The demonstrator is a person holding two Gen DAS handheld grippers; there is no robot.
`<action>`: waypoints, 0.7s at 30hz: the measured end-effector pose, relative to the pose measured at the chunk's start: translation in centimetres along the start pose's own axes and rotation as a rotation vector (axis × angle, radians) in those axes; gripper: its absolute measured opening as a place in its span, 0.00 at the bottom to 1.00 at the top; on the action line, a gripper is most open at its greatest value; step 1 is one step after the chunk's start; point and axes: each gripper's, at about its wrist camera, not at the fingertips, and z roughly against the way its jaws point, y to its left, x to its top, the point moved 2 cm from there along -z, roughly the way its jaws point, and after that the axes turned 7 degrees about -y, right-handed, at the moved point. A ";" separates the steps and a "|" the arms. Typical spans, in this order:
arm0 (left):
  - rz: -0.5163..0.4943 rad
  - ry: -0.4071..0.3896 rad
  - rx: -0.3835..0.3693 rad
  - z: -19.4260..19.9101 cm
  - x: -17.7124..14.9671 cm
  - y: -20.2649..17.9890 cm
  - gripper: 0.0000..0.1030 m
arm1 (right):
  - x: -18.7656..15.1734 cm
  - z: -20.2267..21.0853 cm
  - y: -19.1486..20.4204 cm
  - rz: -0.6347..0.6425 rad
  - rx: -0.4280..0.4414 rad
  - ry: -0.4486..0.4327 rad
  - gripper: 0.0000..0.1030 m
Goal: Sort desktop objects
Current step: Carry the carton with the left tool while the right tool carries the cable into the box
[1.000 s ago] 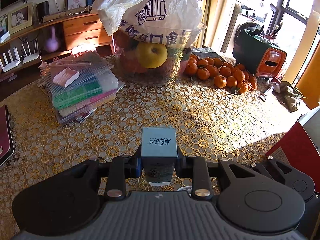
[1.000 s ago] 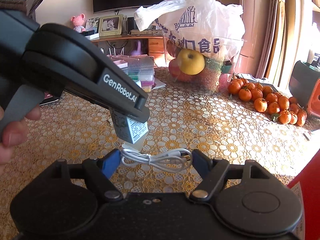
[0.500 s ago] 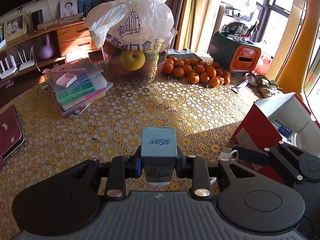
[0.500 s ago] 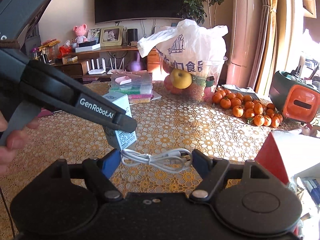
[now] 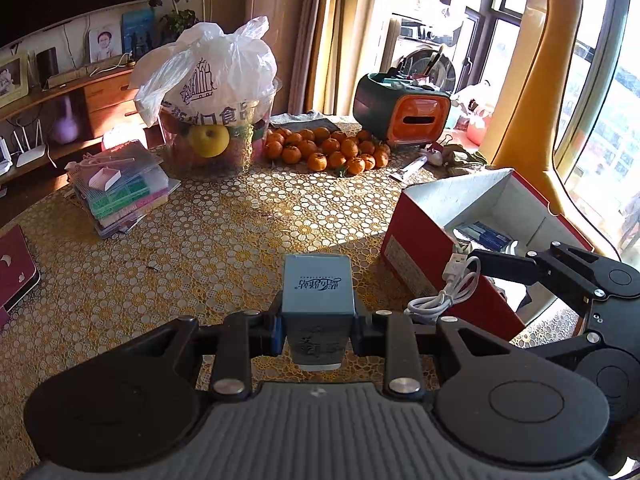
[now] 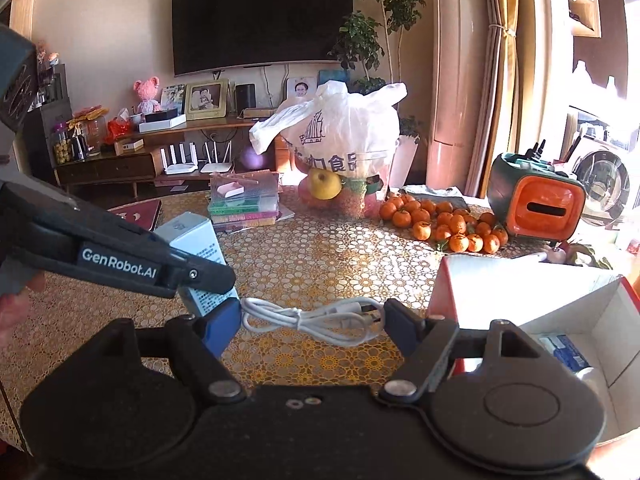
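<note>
My left gripper [image 5: 318,322] was clamped on a small pale-blue carton [image 5: 318,288], one finger pressed against each side, the carton standing upright between them with its printed top face turned up toward the camera and its lower end hanging clear of the tablecloth [image 5: 224,240]. My right gripper [image 6: 312,318] was closed across a coiled white USB cable [image 6: 308,318], the bundle stretched crosswise from one fingertip to the other, its plug end against the right finger and its loops against the blue pad of the left finger. Both loads were off the table. Seen from the left fingers, the right gripper sat just to their right, with the cable dangling in front of the near wall of an open red cardboard box [image 5: 424,256]; white inside, that box held a blue package [image 5: 482,234] at its bottom. Seen from the right fingers, the box lay just beyond and to the right of the right fingertip, while the left gripper reached in from the left, its carton touching or nearly touching the left fingertip. Farther ahead of both pairs of fingers stood a clear fruit bowl under a white plastic bag [image 5: 216,76], a heap of mandarins [image 5: 324,150] to its right, and a stack of flat plastic cases [image 5: 120,188] to its left.
</note>
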 end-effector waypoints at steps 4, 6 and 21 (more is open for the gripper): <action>-0.020 -0.004 -0.031 1.3 -0.3 -2.0 0.28 | 0.2 2.0 -1.3 -0.009 -0.021 -0.011 0.75; -0.034 -0.010 -0.049 1.8 -0.4 -3.0 0.28 | 0.2 2.9 -2.3 -0.033 -0.031 0.006 0.75; -0.080 -0.008 -0.169 2.2 0.1 -10.5 0.28 | -0.8 7.9 -10.2 -0.052 -0.150 0.027 0.75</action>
